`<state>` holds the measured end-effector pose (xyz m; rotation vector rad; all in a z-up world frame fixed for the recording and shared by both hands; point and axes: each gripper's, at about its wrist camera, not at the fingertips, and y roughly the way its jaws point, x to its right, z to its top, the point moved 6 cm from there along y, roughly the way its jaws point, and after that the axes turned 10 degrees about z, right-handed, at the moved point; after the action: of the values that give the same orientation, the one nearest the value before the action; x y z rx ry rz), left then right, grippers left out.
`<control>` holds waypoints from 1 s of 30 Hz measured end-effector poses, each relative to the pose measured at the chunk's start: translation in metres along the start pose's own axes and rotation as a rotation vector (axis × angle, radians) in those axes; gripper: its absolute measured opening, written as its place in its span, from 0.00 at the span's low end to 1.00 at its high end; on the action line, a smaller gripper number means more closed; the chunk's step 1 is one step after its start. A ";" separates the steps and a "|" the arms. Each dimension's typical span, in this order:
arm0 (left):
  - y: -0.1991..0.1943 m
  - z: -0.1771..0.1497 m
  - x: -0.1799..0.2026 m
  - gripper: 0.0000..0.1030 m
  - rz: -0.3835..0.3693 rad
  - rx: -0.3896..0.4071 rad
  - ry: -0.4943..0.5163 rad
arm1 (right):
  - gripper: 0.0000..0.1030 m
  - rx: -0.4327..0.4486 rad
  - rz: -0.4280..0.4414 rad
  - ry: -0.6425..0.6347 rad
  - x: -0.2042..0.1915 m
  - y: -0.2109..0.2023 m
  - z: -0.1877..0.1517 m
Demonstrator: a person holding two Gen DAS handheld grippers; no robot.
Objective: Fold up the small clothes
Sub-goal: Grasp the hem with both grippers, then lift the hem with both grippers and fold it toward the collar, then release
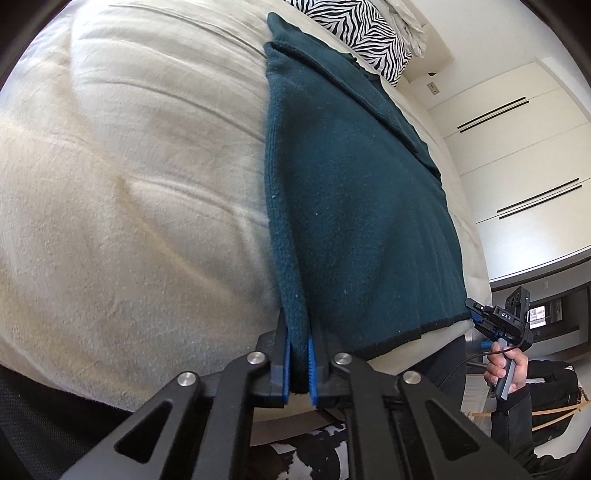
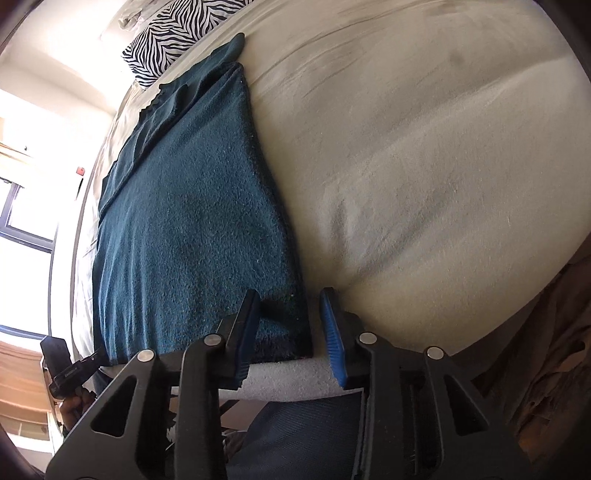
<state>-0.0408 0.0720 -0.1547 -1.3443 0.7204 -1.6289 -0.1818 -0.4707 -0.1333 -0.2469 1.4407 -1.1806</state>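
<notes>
Teal garment (image 1: 351,192) lies flat on the bed (image 1: 129,184), long axis running from near edge toward the far zebra pillow (image 1: 364,27). Left hand-held gripper (image 1: 297,356) is clamped on its near left corner. Right hand-held gripper (image 2: 291,334) straddles the near right corner, jaws apart, pads not yet pressing. Both hands sit equally near; the lift likely goes far-ward.
</notes>
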 end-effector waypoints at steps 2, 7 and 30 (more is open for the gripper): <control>-0.001 -0.001 0.001 0.08 -0.001 0.002 0.004 | 0.11 -0.007 0.017 0.014 0.002 0.000 -0.001; -0.009 0.000 0.005 0.06 -0.051 0.013 0.000 | 0.07 0.010 0.050 -0.003 -0.007 -0.004 -0.005; -0.087 0.106 0.021 0.06 -0.513 0.246 -0.261 | 0.06 0.245 0.339 -0.007 -0.097 -0.036 0.100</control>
<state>0.0377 0.1021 -0.0444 -1.5991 0.0091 -1.8098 -0.0876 -0.4665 -0.0243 0.1577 1.2575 -1.0598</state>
